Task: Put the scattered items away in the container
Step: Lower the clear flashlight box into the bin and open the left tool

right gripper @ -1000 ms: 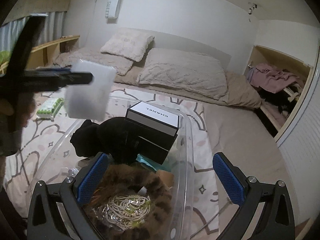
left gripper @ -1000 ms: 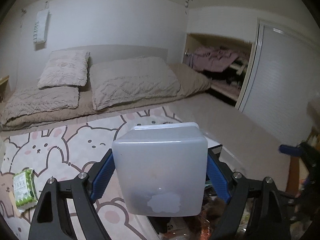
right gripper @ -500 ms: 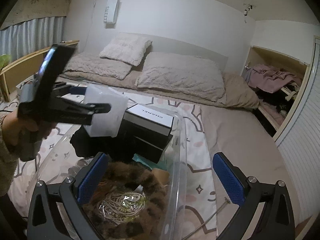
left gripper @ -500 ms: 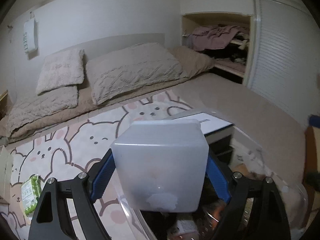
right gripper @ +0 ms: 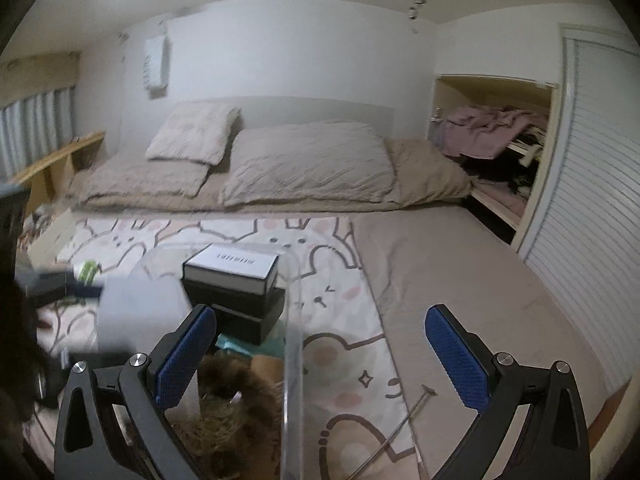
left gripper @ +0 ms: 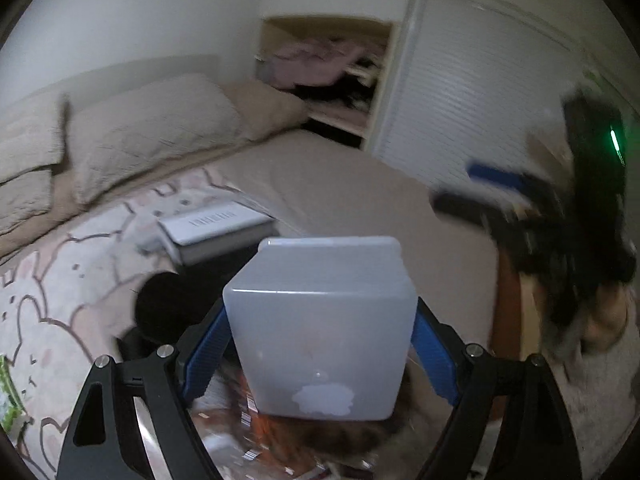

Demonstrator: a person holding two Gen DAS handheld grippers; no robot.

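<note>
Squarely, left gripper (left gripper: 320,344) clamps translucent frosted cube (left gripper: 320,332).

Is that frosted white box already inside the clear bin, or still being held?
Still held. The frosted white box sits clamped between the left gripper's blue pads, hanging above the clutter in the clear bin.

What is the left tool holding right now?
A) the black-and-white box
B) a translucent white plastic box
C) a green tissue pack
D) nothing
B: in the left wrist view, the left tool has its blue pads pressed on both sides of the translucent white plastic box, above the clear container's contents.
</note>
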